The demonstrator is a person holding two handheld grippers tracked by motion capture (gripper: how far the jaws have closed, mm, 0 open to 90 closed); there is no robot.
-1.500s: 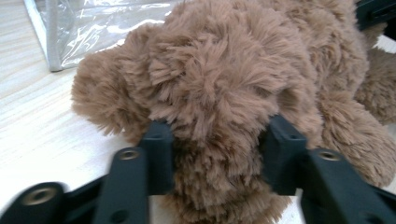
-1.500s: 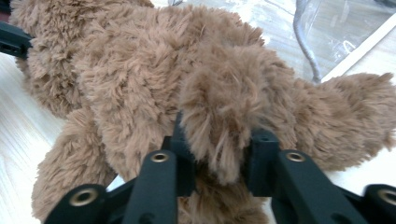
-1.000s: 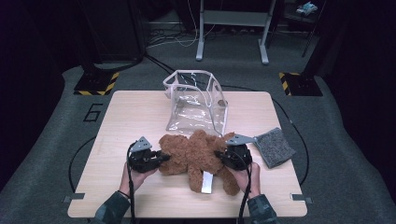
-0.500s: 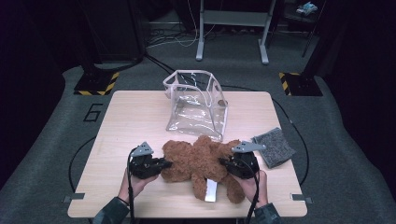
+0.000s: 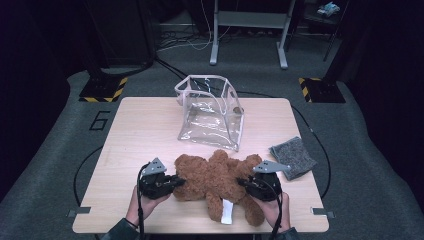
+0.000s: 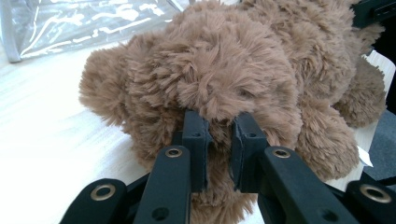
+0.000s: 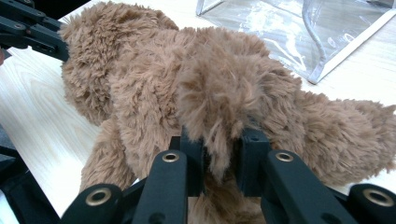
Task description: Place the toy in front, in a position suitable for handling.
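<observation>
Both grippers bite into the teddy [image 5: 216, 176]: the left gripper [image 5: 170, 182] has just been closing and now pinches a tuft of fur at one end, its jaws narrow with plush bulging between and over the pads, while the right gripper [image 5: 248, 184] clamps a limb or fold of fur at the other end in the same narrow pinch. That teddy lies sprawled on the table [image 5: 130, 145] near the front edge, just in front of the clear bag [image 5: 212, 112], with a grey cloth [image 5: 293, 157] off to the right. My worry is that each grip may have fur only and little stuffing behind it, so a lift could let the pile slide out of the pads and drop one end; with the toy slung between two hands, uneven pulling could also stretch or twist it. Its bulk looks close to the bag's width, and the bag's soft walls may buckle or skid away if the toy is pushed at them, since nothing holds the bag steady. Hard to make out: which end is the head, as no face shows; how deep the pads sit, since fur hides their tips; which way the bag's mouth faces; and a white tag [image 5: 227, 211] whose print is unreadable
</observation>
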